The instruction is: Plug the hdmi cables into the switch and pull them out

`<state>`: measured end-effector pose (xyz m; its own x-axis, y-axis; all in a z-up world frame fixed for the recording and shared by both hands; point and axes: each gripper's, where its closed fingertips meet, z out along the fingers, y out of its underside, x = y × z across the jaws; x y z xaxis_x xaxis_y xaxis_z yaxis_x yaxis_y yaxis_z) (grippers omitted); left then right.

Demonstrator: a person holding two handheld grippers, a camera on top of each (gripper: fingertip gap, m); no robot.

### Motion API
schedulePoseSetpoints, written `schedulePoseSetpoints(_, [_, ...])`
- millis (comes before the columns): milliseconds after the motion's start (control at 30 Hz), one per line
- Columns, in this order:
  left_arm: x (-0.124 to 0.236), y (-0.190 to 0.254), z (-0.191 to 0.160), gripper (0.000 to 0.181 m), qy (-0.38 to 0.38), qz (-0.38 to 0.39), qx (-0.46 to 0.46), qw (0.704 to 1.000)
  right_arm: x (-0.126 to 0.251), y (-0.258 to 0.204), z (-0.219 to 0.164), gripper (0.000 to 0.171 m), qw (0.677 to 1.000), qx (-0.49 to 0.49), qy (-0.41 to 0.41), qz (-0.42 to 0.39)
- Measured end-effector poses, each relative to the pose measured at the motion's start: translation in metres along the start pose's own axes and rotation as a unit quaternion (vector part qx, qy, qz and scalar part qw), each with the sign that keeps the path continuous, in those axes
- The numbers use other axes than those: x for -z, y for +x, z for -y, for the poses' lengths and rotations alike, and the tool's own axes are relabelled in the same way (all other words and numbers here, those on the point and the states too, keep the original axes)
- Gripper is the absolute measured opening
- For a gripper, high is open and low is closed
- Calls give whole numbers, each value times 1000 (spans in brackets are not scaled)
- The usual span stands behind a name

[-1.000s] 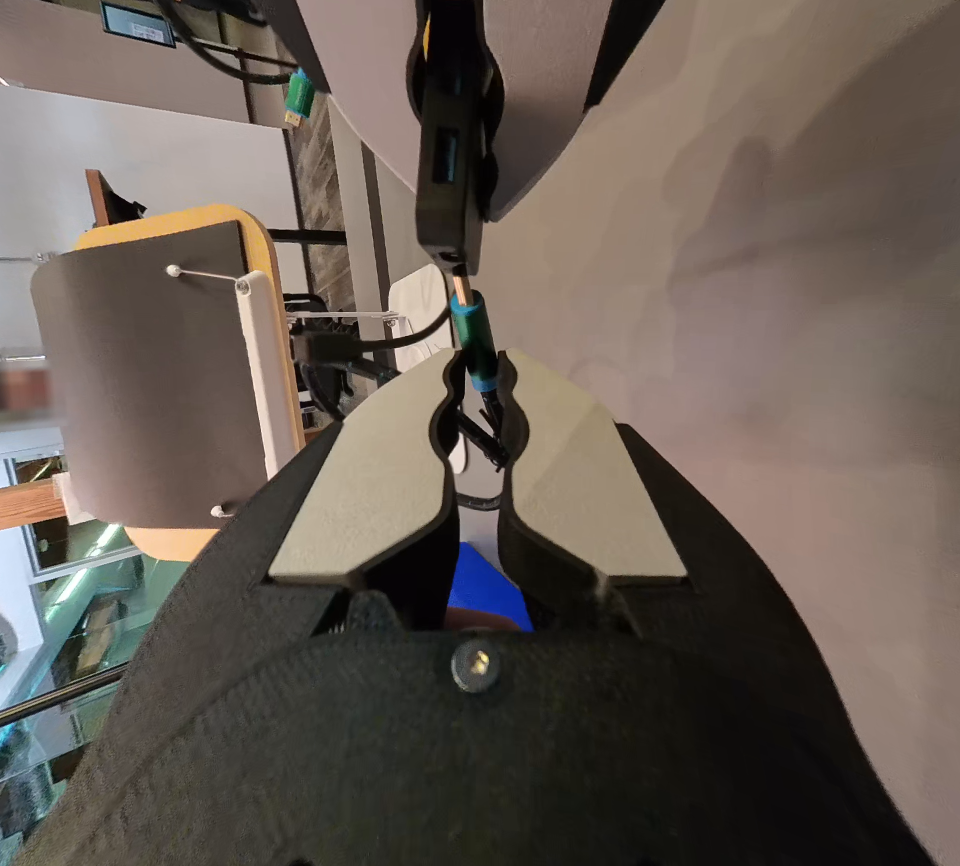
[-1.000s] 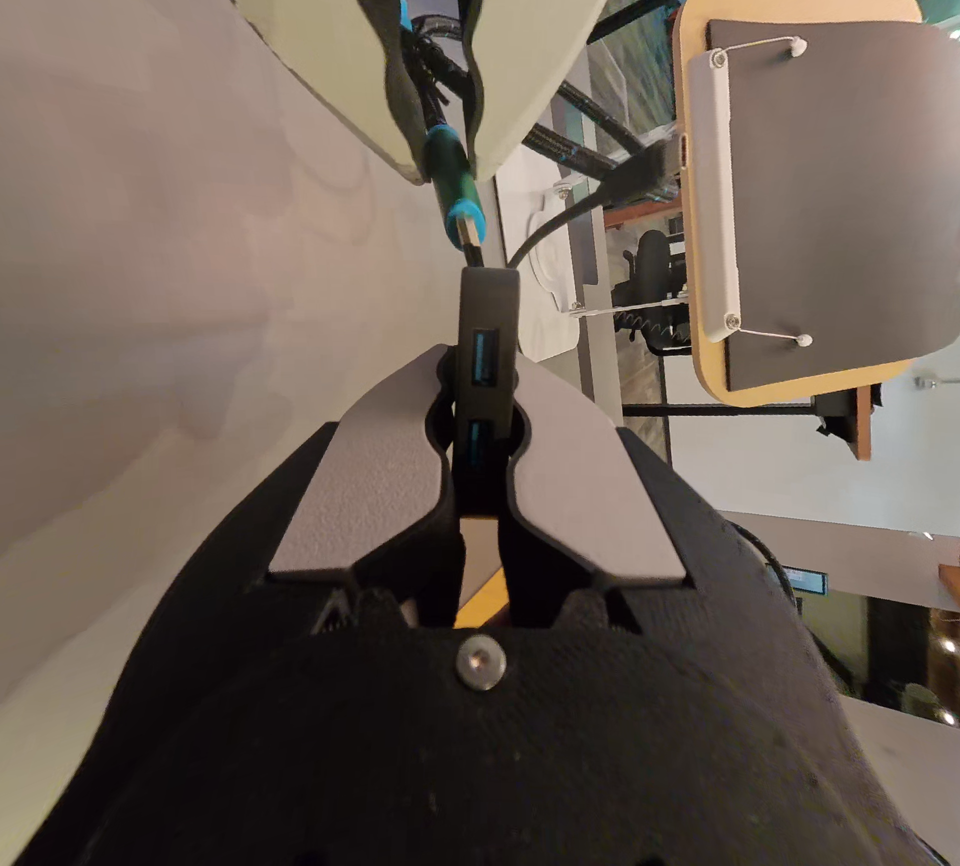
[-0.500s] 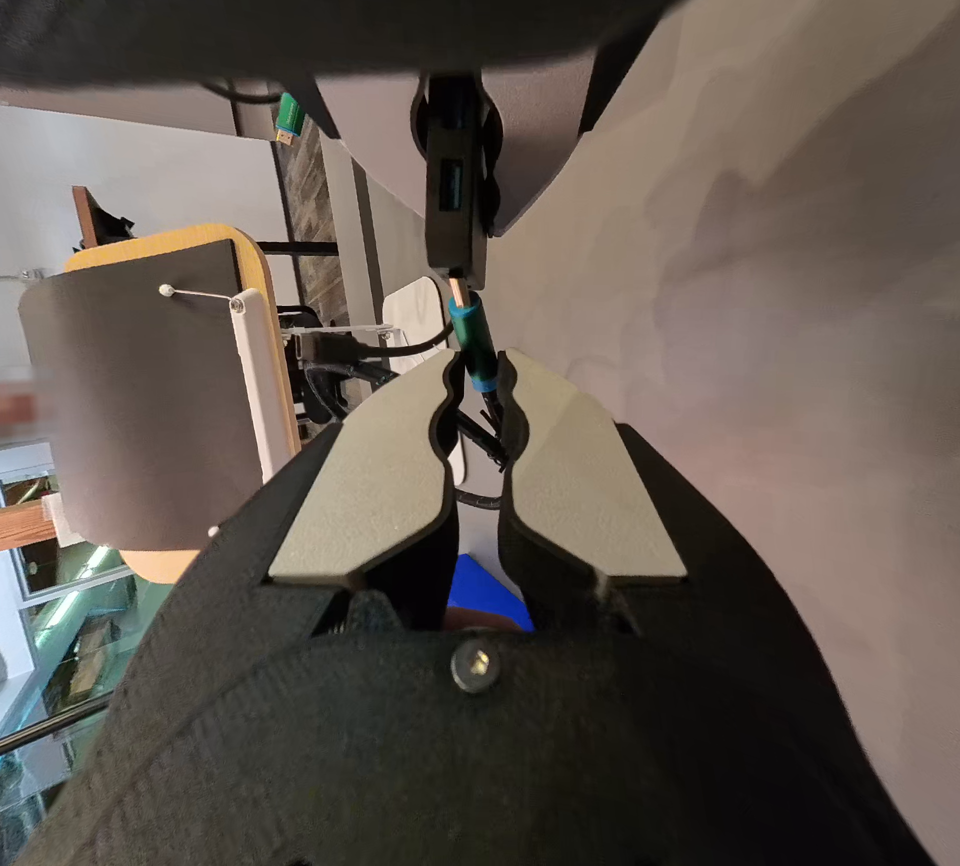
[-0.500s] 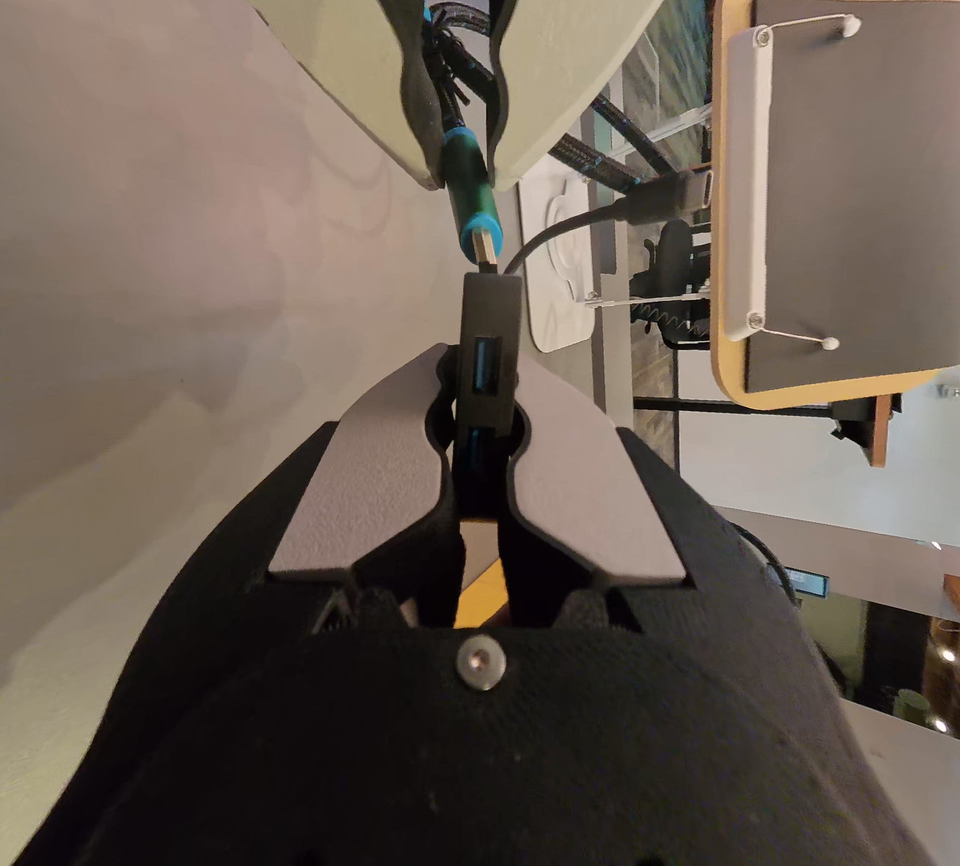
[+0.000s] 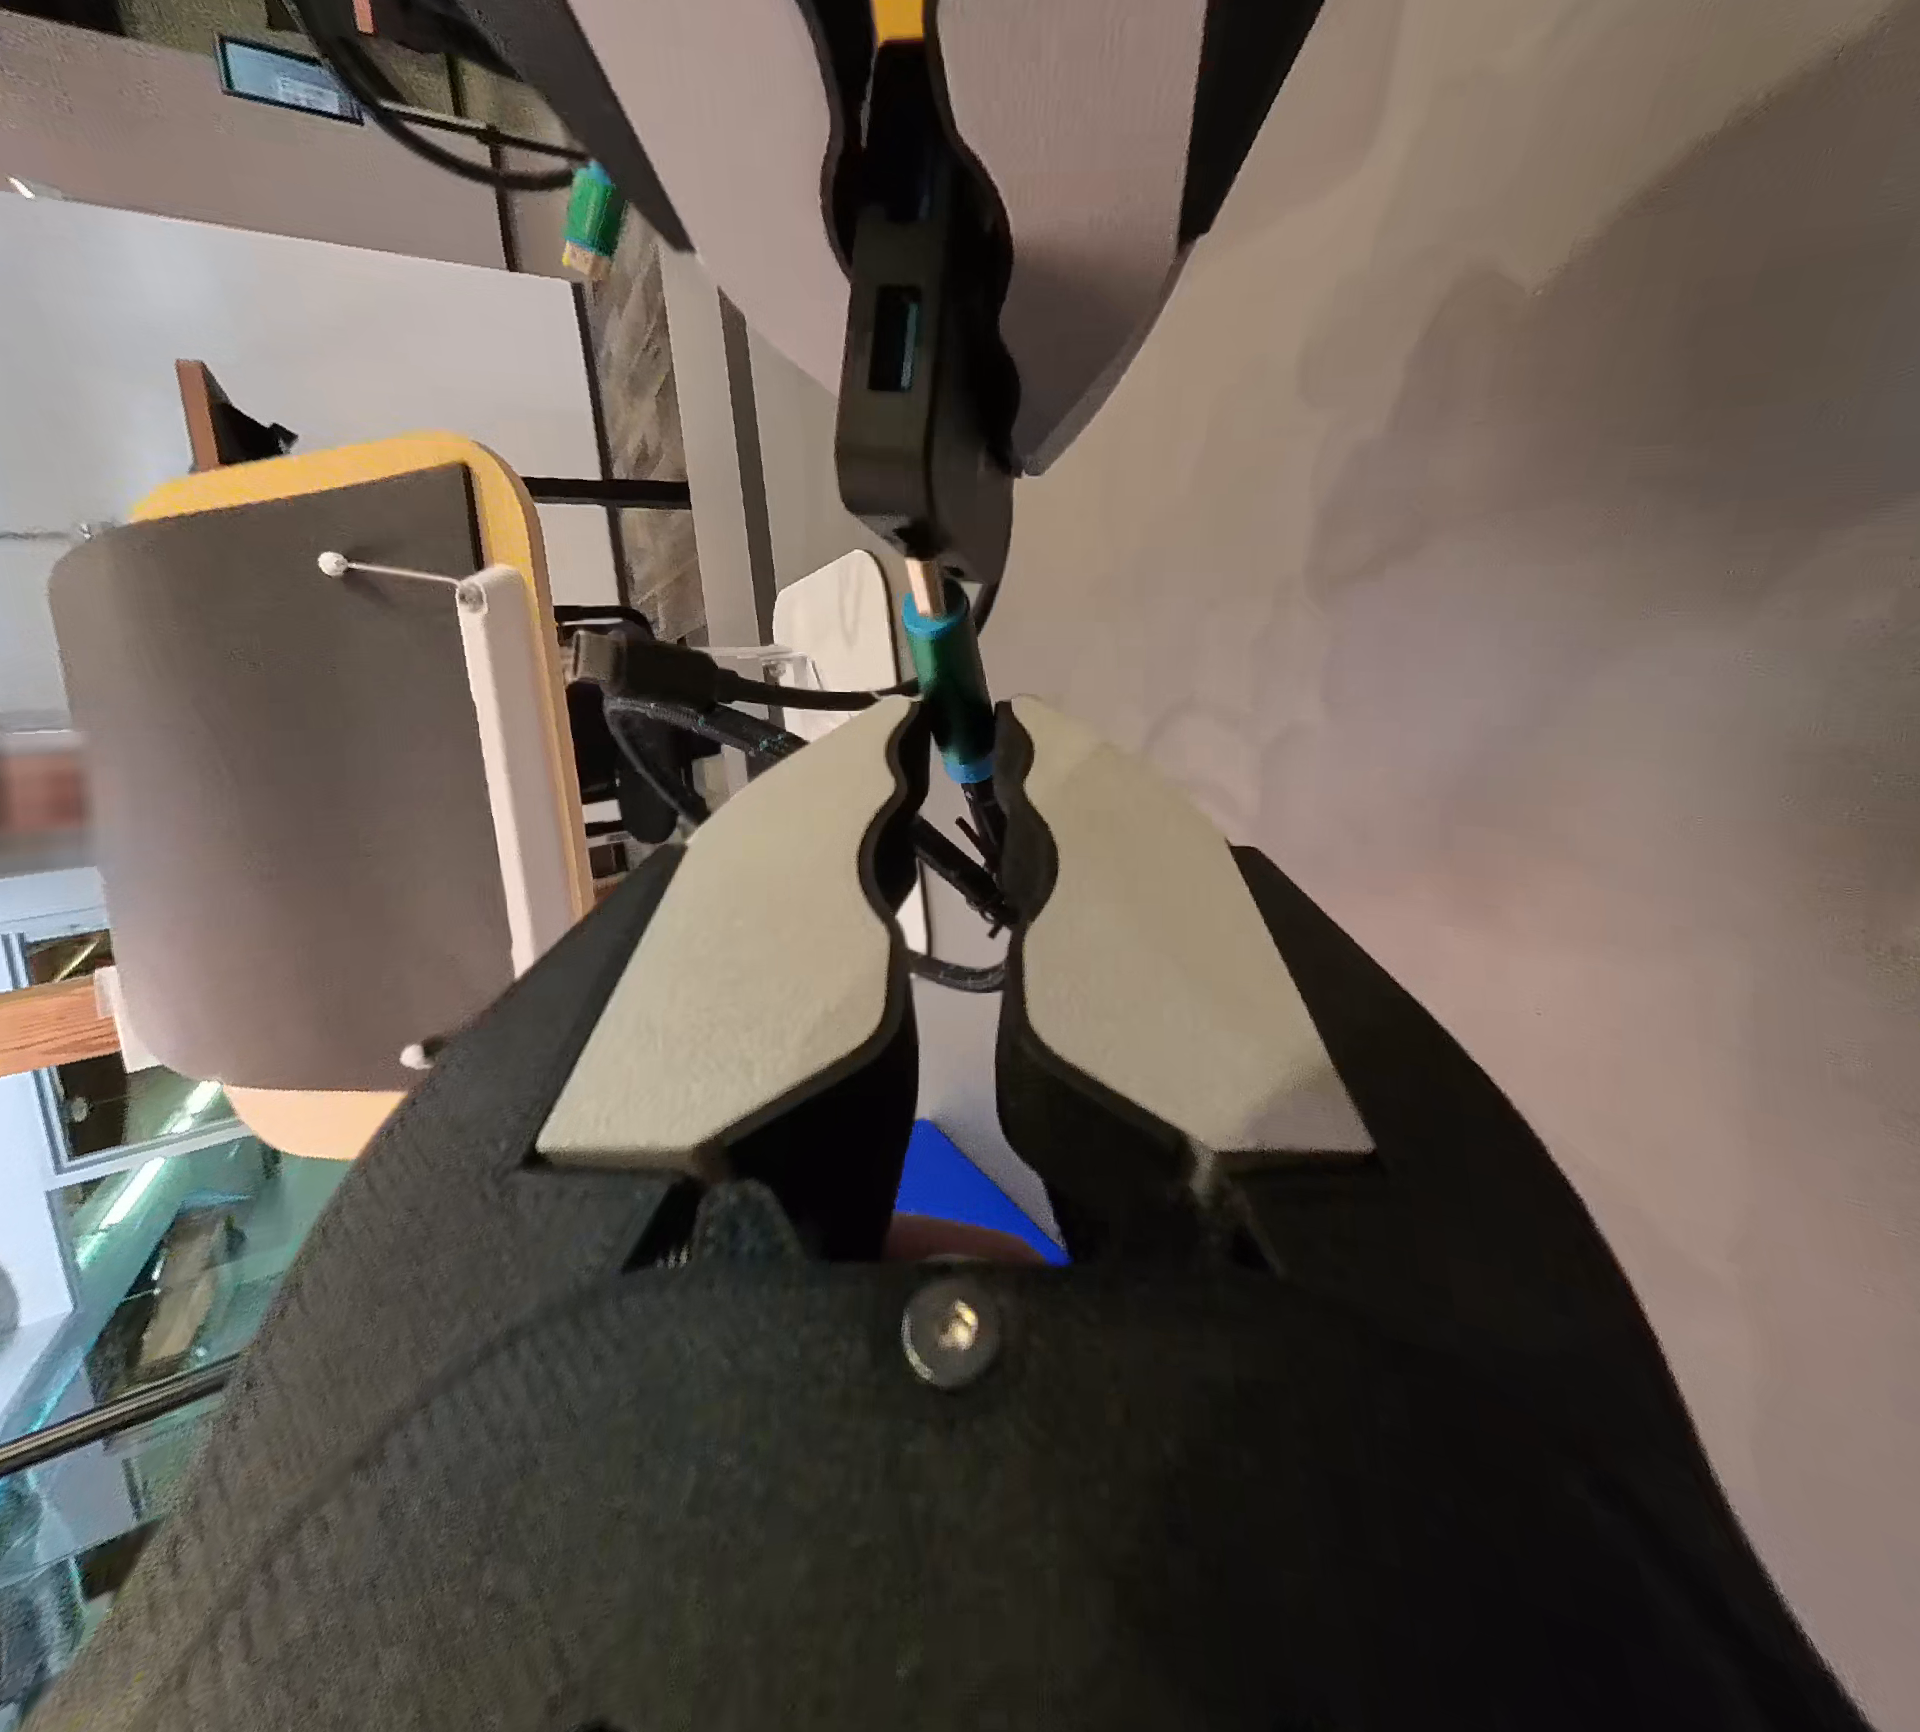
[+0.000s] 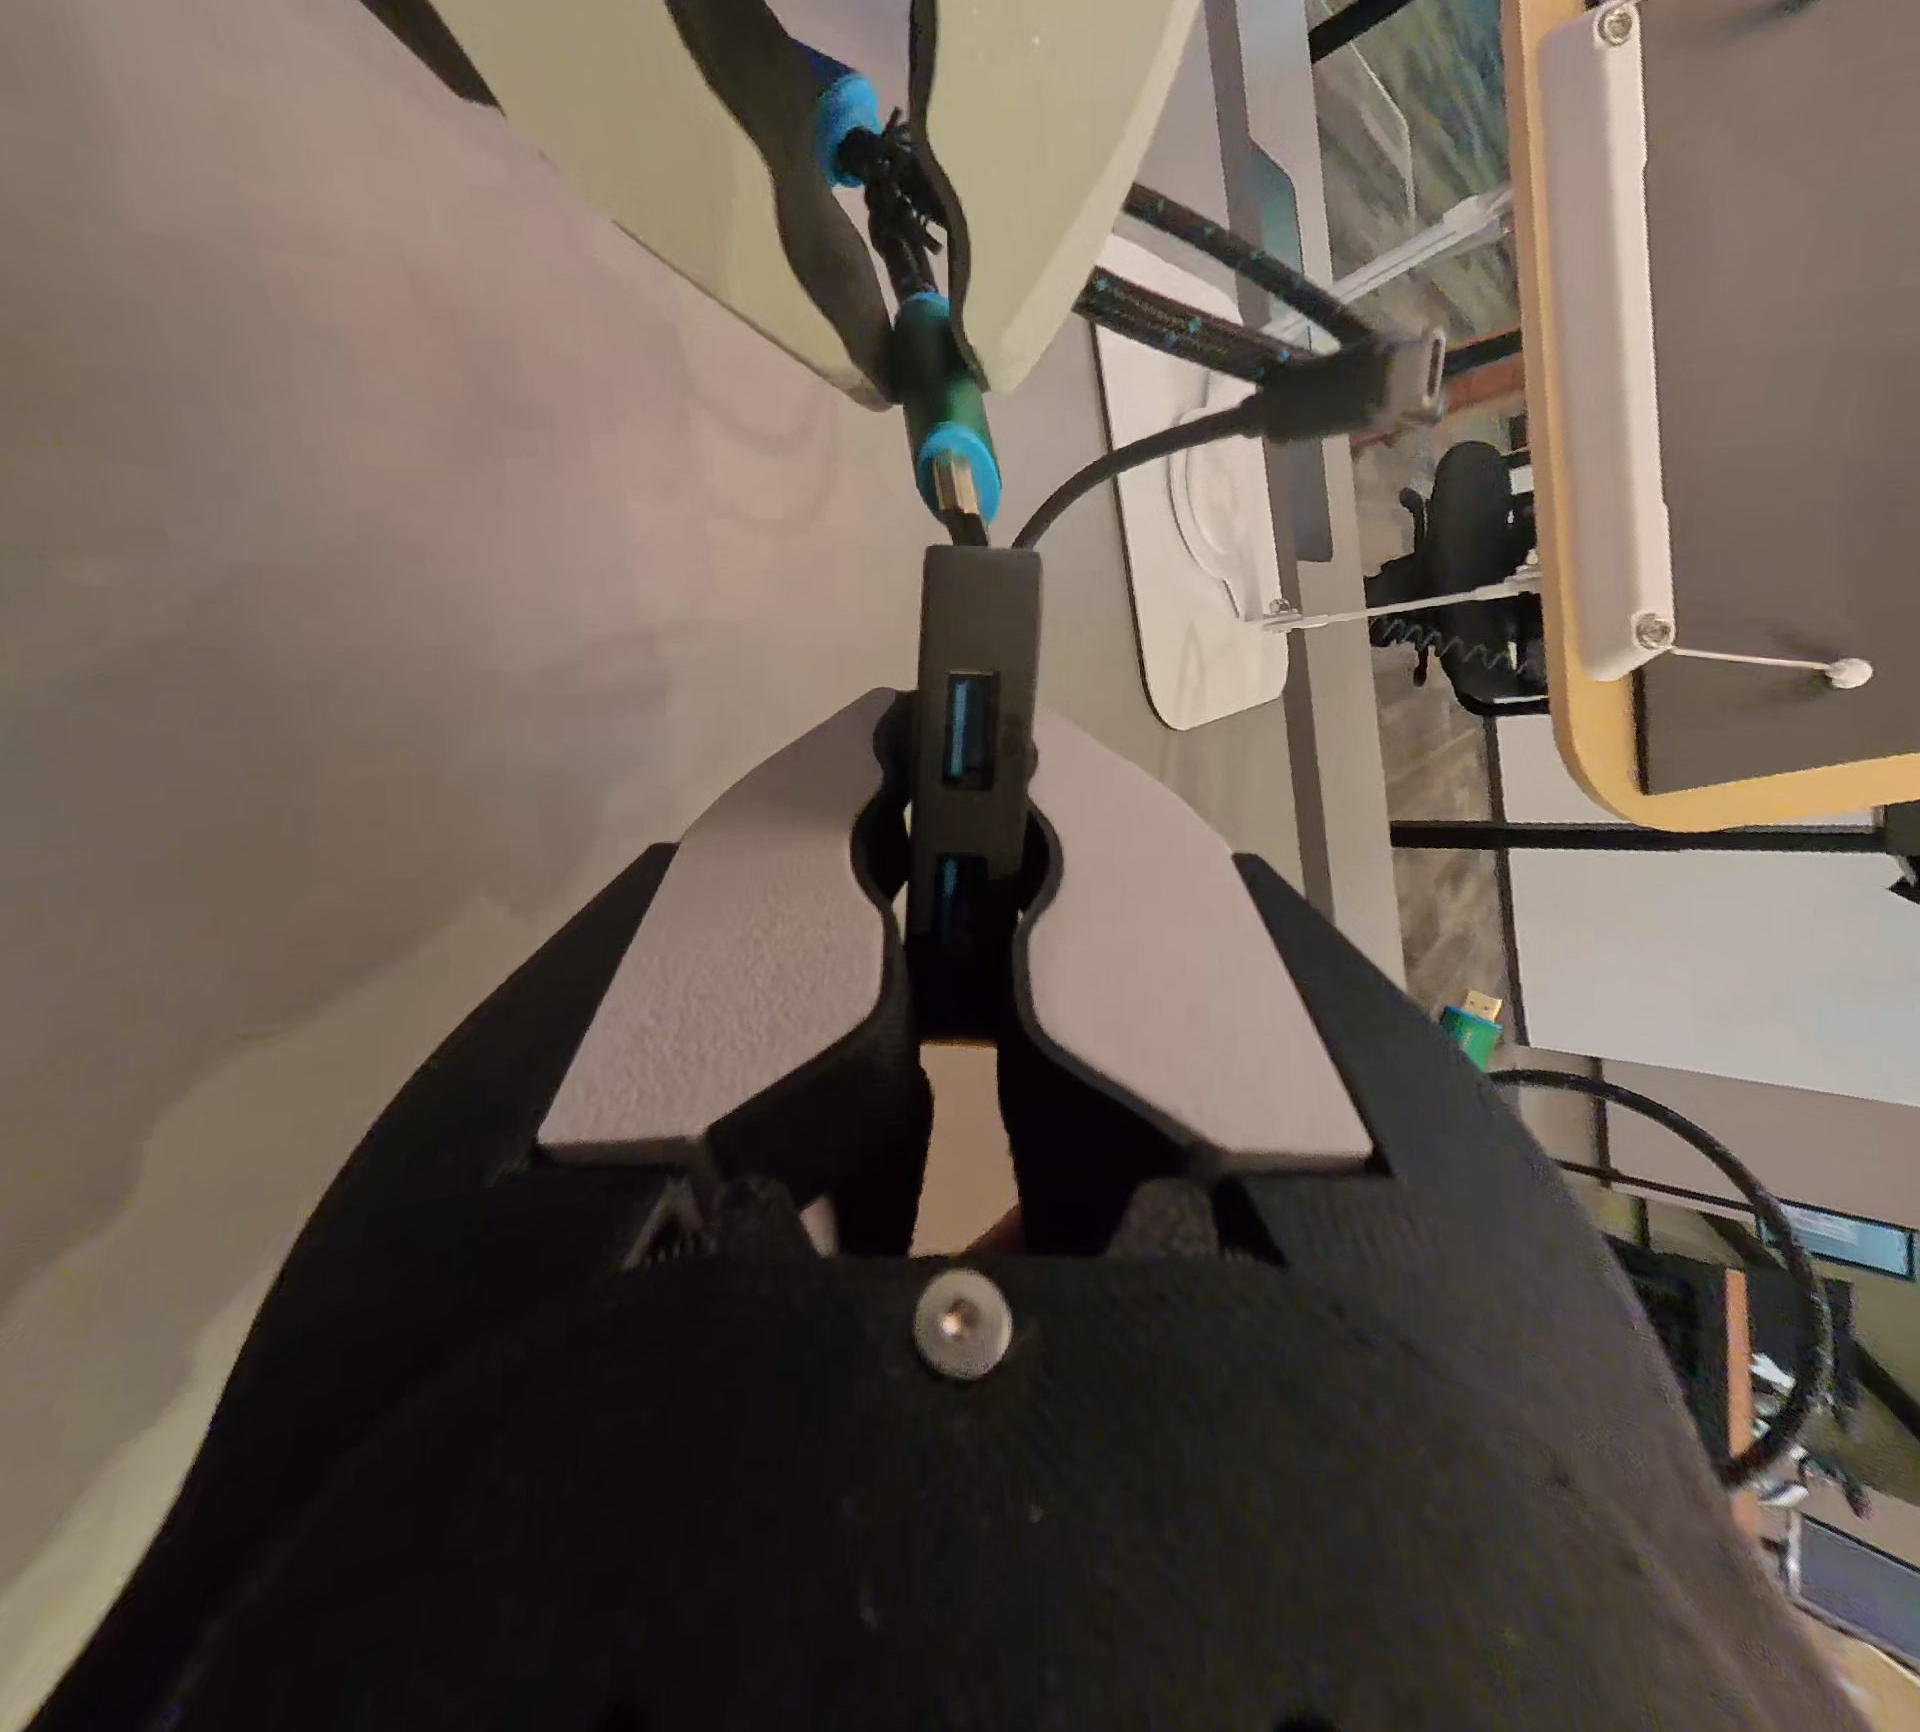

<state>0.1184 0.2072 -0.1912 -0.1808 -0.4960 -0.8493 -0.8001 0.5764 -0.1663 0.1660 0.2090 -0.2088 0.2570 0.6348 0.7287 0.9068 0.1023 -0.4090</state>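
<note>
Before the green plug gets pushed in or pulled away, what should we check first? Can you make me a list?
1. Left gripper pinching the green plug: ok, shut on its rear end.
2. Right gripper gripping the black switch: ok, clamped on both sides.
3. Plug lined up with the switch's end port: not ok, it leans at a slight angle in the right wrist view.
4. Plug fully seated: not ok, its metal tip still shows.
5. Black cable leaving the switch end beside the plug is clear of it: ok.
6. Tip inside the port or only touching: cannot tell.
</note>
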Motion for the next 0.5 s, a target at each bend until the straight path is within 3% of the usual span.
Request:
schedulePoseSetpoints(200, [-8,16,-15,12,-19,14,22,999,-4,-13,-2,13,999,-21,10,29])
schedulePoseSetpoints(367, [-22,56,-31,13,-48,-52,46,996,-8,-32,-2,13,998,-18,11,56])
schedulePoseSetpoints(433, [-26,56,-31,42,-40,-36,58,997,-9,-38,-1,13,997,-27,19,69])
schedulePoseSetpoints(500, [-20,47,-15,48,8,-14,73,997,-9,-41,3,13,995,-38,34,86])
